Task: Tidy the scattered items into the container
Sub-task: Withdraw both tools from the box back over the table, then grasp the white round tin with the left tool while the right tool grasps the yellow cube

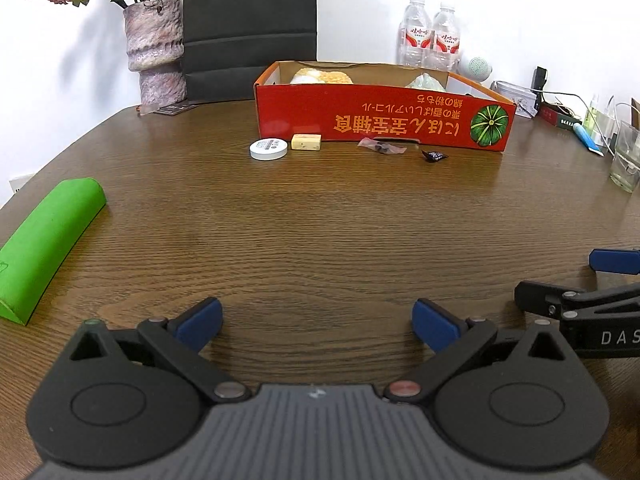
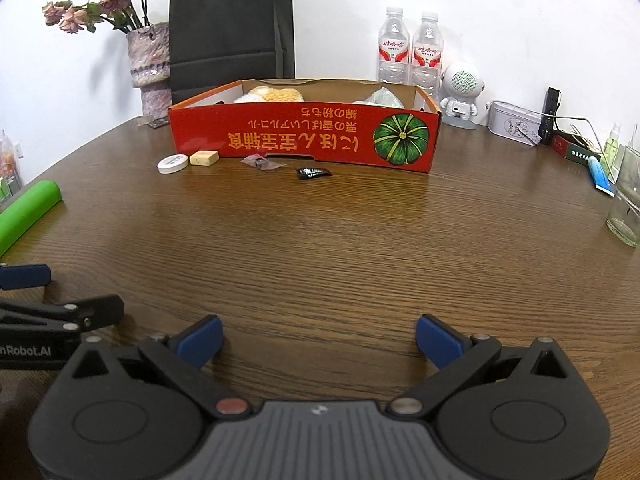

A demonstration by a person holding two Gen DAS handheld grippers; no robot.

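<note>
A red cardboard box (image 1: 380, 120) (image 2: 304, 136) stands at the far side of the wooden table, with soft yellow-white and pale green items inside. In front of it lie a white round tin (image 1: 268, 148) (image 2: 172, 163), a cream block (image 1: 306, 141) (image 2: 204, 157), a clear wrapper with something dark in it (image 1: 382, 147) (image 2: 262, 163) and a small black packet (image 1: 433, 155) (image 2: 313, 172). My left gripper (image 1: 317, 324) is open and empty, near the table's front. My right gripper (image 2: 319, 340) is open and empty beside it, also far from the items.
A green foam roll (image 1: 44, 240) (image 2: 24, 212) lies at the left. A vase of dried flowers (image 1: 154, 48), a black paper bag (image 2: 230, 28), water bottles (image 2: 410, 56), a white speaker figure (image 2: 460, 92), a tin (image 2: 514, 122) and a glass (image 2: 626, 208) line the back and right.
</note>
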